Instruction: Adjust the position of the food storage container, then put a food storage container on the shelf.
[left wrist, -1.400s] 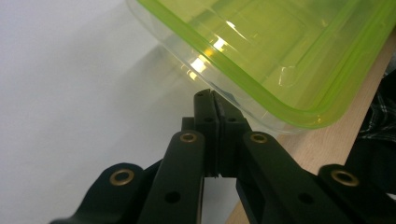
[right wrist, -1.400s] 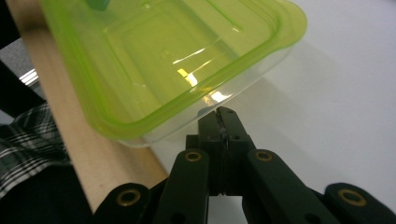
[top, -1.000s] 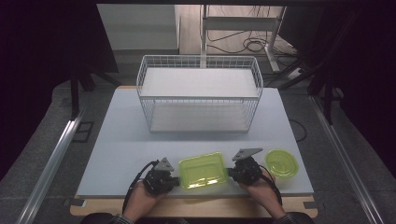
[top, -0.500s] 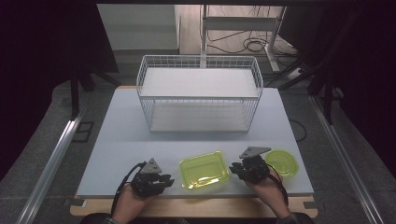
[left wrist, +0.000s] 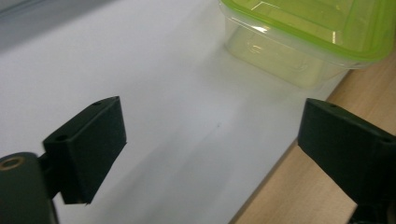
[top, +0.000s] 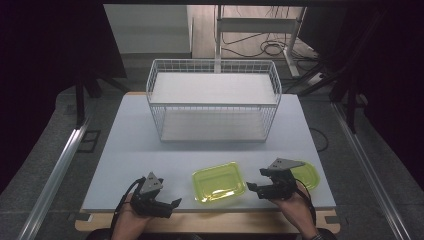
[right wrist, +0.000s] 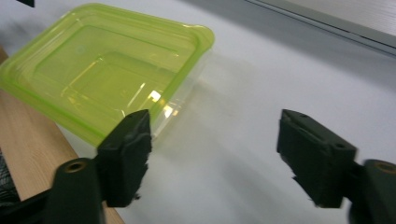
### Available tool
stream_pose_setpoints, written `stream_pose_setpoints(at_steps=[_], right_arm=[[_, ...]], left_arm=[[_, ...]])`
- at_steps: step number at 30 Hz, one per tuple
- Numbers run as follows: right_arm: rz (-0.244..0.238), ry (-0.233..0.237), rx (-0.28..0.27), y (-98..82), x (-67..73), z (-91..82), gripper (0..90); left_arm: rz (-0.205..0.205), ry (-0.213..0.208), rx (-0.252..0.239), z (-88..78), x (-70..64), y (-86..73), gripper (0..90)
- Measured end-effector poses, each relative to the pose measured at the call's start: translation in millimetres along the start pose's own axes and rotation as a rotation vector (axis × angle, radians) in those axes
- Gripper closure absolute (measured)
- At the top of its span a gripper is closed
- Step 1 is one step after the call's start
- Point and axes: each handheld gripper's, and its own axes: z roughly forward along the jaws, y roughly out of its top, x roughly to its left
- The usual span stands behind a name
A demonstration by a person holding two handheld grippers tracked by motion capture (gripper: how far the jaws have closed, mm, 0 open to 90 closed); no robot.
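Note:
A rectangular yellow-green lidded container (top: 218, 181) lies near the table's front edge, between my two grippers. My left gripper (top: 169, 204) rests to its left, apart from it, and its jaws have just been opening with nothing between them. In the left gripper view the gripper (left wrist: 210, 140) is open over bare table, with the container (left wrist: 303, 42) ahead at the upper right. My right gripper (top: 253, 189) sits just right of the container, and its jaws have also just been opening. In the right gripper view the gripper (right wrist: 215, 149) is open and empty, with the container (right wrist: 102, 70) at the left.
A white wire basket (top: 212, 100) with a shelf inside stands at the back middle of the white table (top: 150, 150). A round green container (top: 308, 174) lies behind my right hand. A wooden strip (top: 210, 221) runs along the front edge.
Both grippers held the rectangular container's ends a second ago. They have let go and drawn apart, the left one farther to the left. Both sets of jaws have opened.

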Motion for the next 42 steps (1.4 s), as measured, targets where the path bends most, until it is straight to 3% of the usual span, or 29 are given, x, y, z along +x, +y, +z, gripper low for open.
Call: stream_pose_setpoints(at_steps=[7, 16, 19, 23, 34, 42], right_arm=[[-0.005, 0.007, 0.007, 0.2, 0.9, 5.2, 9.5], [0.039, 0.01, 0.009, 3.4, 0.3, 5.4, 6.0], [0.079, 0.026, 0.009, 5.6, -1.2, 4.9, 6.0], [0.087, 0.03, 0.021, 7.2, -0.8, 5.1, 9.6], [0.112, 0.086, 0.017, 19.9, -0.9, 10.3, 31.4], [0.225, 0.166, 0.054, 24.6, -12.3, 21.8, 46.5]], left_arm=[[0.014, -0.01, -0.025, 3.7, 0.8, -1.8, 4.4], [0.027, -0.007, -0.041, 5.3, 0.6, -2.3, 3.9], [0.037, -0.001, -0.029, 6.9, -0.1, -2.8, 4.0], [0.042, 0.0, -0.027, 7.0, -0.4, -2.6, 4.0], [0.05, 0.005, -0.022, 9.0, -1.4, -2.8, 4.1], [0.059, 0.002, -0.016, 9.8, -2.2, -2.8, 4.3]])
